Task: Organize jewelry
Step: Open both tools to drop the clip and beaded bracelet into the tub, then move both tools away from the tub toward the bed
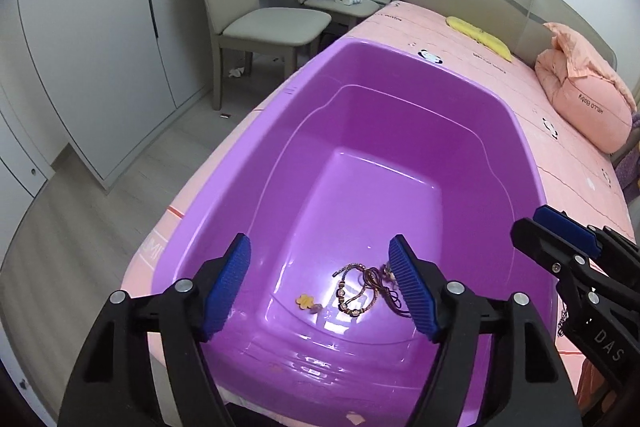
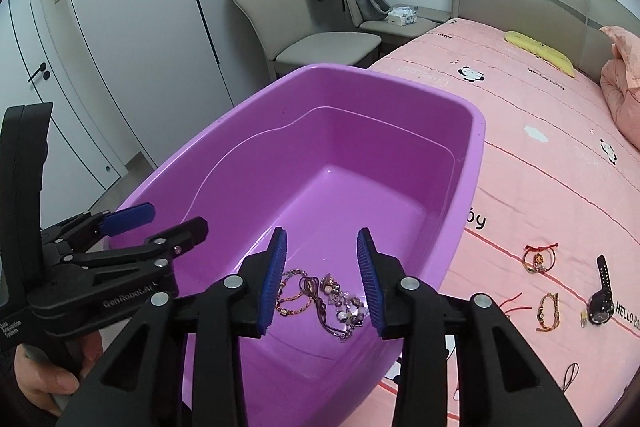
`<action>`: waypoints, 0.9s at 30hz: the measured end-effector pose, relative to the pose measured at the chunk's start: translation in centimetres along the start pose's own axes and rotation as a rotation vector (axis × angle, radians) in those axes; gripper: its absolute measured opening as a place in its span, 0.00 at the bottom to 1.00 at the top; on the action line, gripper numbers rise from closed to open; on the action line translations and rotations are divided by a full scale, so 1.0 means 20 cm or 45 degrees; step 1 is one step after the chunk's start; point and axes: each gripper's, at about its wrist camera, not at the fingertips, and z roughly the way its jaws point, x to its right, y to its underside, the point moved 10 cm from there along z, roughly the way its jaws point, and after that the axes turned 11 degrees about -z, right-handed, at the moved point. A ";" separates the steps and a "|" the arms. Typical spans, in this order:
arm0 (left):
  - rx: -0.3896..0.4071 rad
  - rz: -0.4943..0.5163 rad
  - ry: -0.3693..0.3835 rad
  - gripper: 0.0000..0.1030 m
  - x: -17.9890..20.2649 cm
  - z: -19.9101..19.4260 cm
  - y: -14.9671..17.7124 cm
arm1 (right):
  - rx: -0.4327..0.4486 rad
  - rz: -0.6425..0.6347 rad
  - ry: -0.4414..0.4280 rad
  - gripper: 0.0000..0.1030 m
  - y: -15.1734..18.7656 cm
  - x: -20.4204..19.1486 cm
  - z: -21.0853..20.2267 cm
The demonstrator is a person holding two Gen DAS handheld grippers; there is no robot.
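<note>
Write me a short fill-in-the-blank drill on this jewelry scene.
1. The tangled bracelets lie inside the ____ tub.
2. The black watch lies on the ____ bedsheet.
3. Both the left gripper and the right gripper have jaws that stand ____.

Missing words: purple; pink; open

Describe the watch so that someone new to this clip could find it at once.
Start at the purple tub on the pink bed; the loose pieces lie to its right. The watch lies farthest right, all black with a round face, unlike the thin red and gold bracelets beside it.
</note>
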 end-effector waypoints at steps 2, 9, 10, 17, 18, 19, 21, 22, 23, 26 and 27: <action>0.008 -0.027 -0.016 0.85 -0.02 -0.01 -0.01 | 0.004 0.010 -0.003 0.37 0.01 0.01 -0.01; 0.004 -0.044 -0.048 0.91 -0.04 -0.05 0.00 | 0.026 0.031 -0.016 0.42 0.03 0.02 -0.06; 0.008 -0.046 -0.049 0.91 -0.04 -0.06 0.00 | 0.031 0.035 -0.019 0.43 0.03 0.02 -0.07; 0.018 -0.040 -0.057 0.92 -0.03 -0.11 0.04 | 0.054 0.069 -0.024 0.44 0.09 0.05 -0.14; 0.016 -0.038 -0.057 0.92 -0.02 -0.11 0.04 | 0.056 0.079 -0.026 0.45 0.11 0.06 -0.15; 0.014 -0.036 -0.056 0.92 -0.01 -0.12 0.05 | 0.057 0.088 -0.029 0.45 0.12 0.07 -0.16; 0.014 -0.031 -0.055 0.92 0.00 -0.13 0.07 | 0.061 0.100 -0.029 0.45 0.14 0.08 -0.17; 0.015 -0.028 -0.056 0.92 0.01 -0.14 0.07 | 0.064 0.104 -0.028 0.45 0.15 0.08 -0.18; 0.016 -0.025 -0.056 0.92 0.02 -0.14 0.08 | 0.068 0.109 -0.028 0.45 0.16 0.09 -0.20; 0.011 -0.011 -0.055 0.92 0.06 -0.15 0.10 | 0.078 0.124 -0.030 0.46 0.19 0.11 -0.23; 0.011 -0.006 -0.057 0.92 0.07 -0.16 0.11 | 0.081 0.130 -0.029 0.47 0.20 0.11 -0.24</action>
